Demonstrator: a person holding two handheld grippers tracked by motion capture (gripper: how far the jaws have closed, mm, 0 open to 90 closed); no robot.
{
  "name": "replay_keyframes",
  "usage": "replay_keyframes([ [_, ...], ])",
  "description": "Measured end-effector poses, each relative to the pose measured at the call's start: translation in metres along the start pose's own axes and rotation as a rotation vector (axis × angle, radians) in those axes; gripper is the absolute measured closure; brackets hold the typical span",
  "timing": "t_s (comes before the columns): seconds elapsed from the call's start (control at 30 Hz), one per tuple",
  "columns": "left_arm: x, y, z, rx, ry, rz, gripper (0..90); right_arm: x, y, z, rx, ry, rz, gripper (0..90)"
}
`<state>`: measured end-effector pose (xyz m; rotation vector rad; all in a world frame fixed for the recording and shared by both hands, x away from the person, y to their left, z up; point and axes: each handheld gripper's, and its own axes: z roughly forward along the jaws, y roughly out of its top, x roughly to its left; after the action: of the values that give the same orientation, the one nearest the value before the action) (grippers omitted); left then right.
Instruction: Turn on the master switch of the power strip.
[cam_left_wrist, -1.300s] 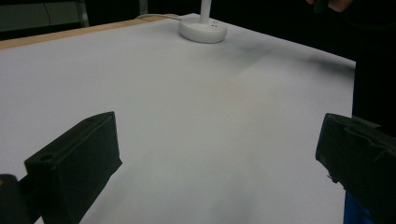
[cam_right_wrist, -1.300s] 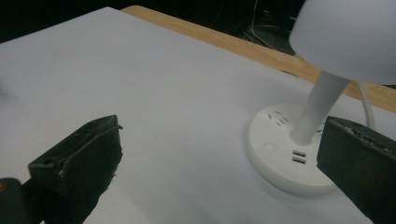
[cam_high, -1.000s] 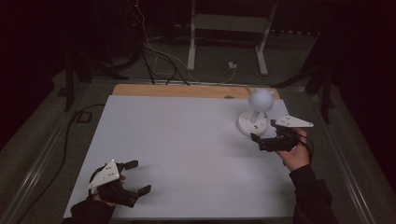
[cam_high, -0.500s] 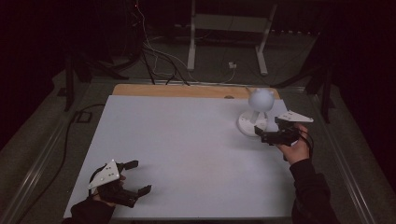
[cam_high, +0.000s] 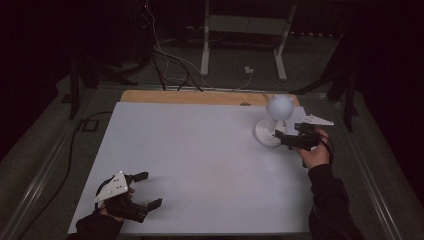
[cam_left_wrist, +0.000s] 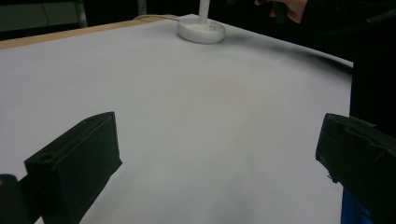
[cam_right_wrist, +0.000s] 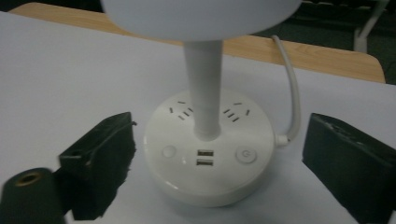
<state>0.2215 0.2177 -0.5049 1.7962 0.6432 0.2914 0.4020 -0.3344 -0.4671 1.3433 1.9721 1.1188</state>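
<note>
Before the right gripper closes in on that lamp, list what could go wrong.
1. The lamp is top-heavy: a big round head on a thin stem. A push from the open right gripper at the base could tip it.
2. The cord leaves the base beside one jaw; it may get pinched or snagged.
3. The buttons face the gripper; a jaw could press one by accident.

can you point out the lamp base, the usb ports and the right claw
lamp base (cam_right_wrist: 187, 179), right gripper view, on its top face.
usb ports (cam_right_wrist: 204, 157), right gripper view, between the two ports.
right claw (cam_high: 278, 138), high view, midway between its fingertips.
</note>
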Motion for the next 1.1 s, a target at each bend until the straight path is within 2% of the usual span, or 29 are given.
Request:
replay_keyframes([
  [0.2, 0.000, 0.000, 0.000, 0.000, 0.000, 0.000, 0.3, -0.005, -0.001, 0.008, 0.007, -0.025, 0.037, 18.7],
  [0.37, 0.000, 0.000, 0.000, 0.002, -0.002, -0.004, 0.3, -0.006, 0.000, 0.013, 0.016, -0.054, 0.065, 34.8],
  [0.57, 0.000, 0.000, 0.000, 0.003, -0.001, -0.006, 0.3, -0.006, -0.001, 0.018, 0.018, -0.089, 0.054, 51.3],
  [0.63, 0.000, 0.000, 0.000, 0.002, -0.002, -0.007, 0.3, -0.005, -0.002, 0.019, 0.009, -0.121, 0.035, 56.1],
  [0.73, 0.000, 0.000, 0.001, 0.002, -0.002, -0.005, 0.3, -0.005, -0.004, 0.021, -0.005, -0.133, 0.020, 61.5],
  [1.1, 0.000, 0.000, 0.001, 0.003, -0.004, -0.007, 0.3, -0.005, -0.008, 0.029, 0.016, -0.180, -0.012, 82.4],
])
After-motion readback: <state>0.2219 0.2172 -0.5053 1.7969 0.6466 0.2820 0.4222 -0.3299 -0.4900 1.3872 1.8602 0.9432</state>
